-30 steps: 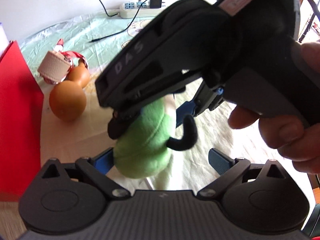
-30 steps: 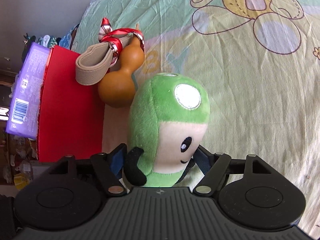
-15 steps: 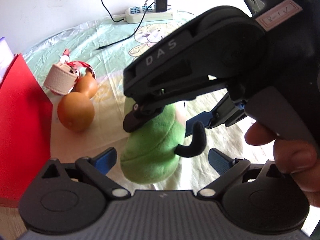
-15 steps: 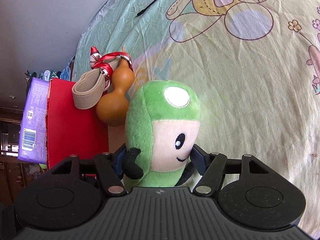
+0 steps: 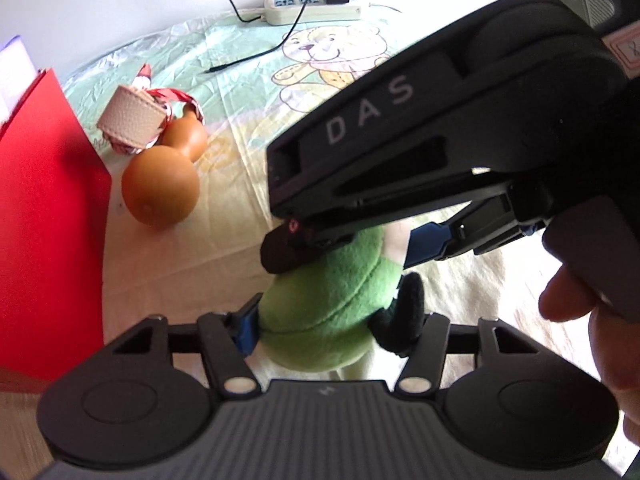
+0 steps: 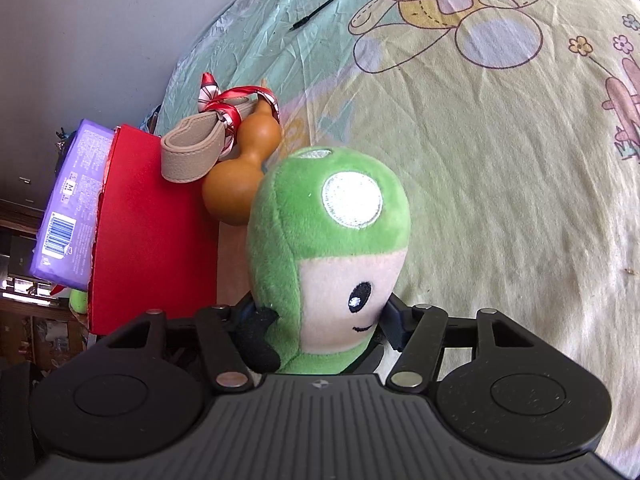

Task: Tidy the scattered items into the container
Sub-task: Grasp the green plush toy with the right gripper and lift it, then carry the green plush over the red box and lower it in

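A green plush toy point(image 6: 328, 248) with a white spot and a pale face is held between the fingers of my right gripper point(image 6: 316, 320), which is shut on it. In the left wrist view the same plush toy point(image 5: 332, 300) also sits between the fingers of my left gripper point(image 5: 336, 328), with both pads against it. The right gripper's black body point(image 5: 440, 140) fills the upper right there. The red container point(image 5: 44, 216) stands at the left; it also shows in the right wrist view point(image 6: 152, 232).
A brown gourd point(image 5: 164, 184) with a beige strap point(image 5: 132, 120) and red ribbon lies beside the container. A purple box point(image 6: 68, 208) is beyond the container. A power strip point(image 5: 312, 0) and black cable point(image 5: 256, 52) lie at the far edge of the bear-print cloth point(image 6: 500, 160).
My left gripper has closed in on the plush toy from open. The right gripper has lifted the toy slightly and tilted back, showing more of the cloth.
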### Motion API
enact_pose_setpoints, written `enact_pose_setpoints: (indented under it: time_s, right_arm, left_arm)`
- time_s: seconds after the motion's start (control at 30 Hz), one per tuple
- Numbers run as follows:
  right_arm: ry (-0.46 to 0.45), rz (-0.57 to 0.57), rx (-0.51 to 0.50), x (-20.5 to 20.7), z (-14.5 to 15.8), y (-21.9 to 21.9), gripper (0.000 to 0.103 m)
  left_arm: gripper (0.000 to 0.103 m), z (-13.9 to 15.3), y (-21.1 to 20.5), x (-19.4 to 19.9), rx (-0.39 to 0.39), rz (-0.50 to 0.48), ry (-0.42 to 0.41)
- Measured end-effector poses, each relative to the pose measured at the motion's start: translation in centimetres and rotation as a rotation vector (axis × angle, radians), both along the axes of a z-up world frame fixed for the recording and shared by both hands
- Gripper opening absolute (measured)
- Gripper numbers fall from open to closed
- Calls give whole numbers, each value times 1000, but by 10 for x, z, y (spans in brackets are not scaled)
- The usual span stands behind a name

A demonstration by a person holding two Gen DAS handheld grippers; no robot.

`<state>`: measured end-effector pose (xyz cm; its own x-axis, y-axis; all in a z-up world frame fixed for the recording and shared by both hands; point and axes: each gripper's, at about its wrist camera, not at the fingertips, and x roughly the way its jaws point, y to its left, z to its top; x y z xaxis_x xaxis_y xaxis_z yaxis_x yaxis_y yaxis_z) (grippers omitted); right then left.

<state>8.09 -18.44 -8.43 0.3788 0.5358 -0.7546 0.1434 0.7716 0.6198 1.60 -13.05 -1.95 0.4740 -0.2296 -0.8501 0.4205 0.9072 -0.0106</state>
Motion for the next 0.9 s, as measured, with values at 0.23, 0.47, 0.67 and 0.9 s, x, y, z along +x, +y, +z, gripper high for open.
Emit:
enact_pose_setpoints:
  time_s: [0.23, 0.47, 0.67, 0.9]
  right_arm:
    - [-201, -28, -30, -41, 41, 9, 62]
    - [-500, 27, -89, -72, 115, 65, 63]
    - [-632, 124, -81, -66, 155, 147, 63]
    - [-645, 217, -123, -22, 167, 247, 63]
  left_arm:
    - [57, 42, 2, -46, -54, -76, -151]
    - [57, 109, 44, -88, -125, -60, -401]
    - [57, 163, 112, -107, -140, 18, -540]
    - [57, 184, 202, -106, -123, 145, -540]
